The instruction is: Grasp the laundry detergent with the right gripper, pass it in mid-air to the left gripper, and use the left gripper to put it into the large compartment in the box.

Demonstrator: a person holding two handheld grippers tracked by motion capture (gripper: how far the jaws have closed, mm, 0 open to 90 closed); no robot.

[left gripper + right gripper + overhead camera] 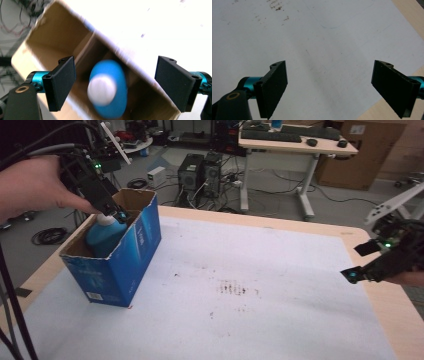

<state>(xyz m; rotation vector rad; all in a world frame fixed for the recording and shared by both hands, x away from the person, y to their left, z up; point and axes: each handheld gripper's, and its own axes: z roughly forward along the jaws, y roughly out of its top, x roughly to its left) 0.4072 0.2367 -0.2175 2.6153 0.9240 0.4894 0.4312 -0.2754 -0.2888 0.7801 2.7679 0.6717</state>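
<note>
bottle: you saw blue, white cap
box: blue outside, brown inside
table cover: white, dark speckles

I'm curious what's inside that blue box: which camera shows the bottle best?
The left gripper view: it looks straight down on the blue bottle with its white cap, though blurred. The high view shows its shoulder inside the box. The right gripper view faces the table sheet.

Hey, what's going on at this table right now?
A person is working with handheld tongs in each hand. The left tongs hover over an open blue box at the table's left side, jaws wide apart around the white cap of a blue bottle that sits inside the box, not gripping it. The right tongs are open too, holding nothing, above the white sheet near the table's right edge.
</note>
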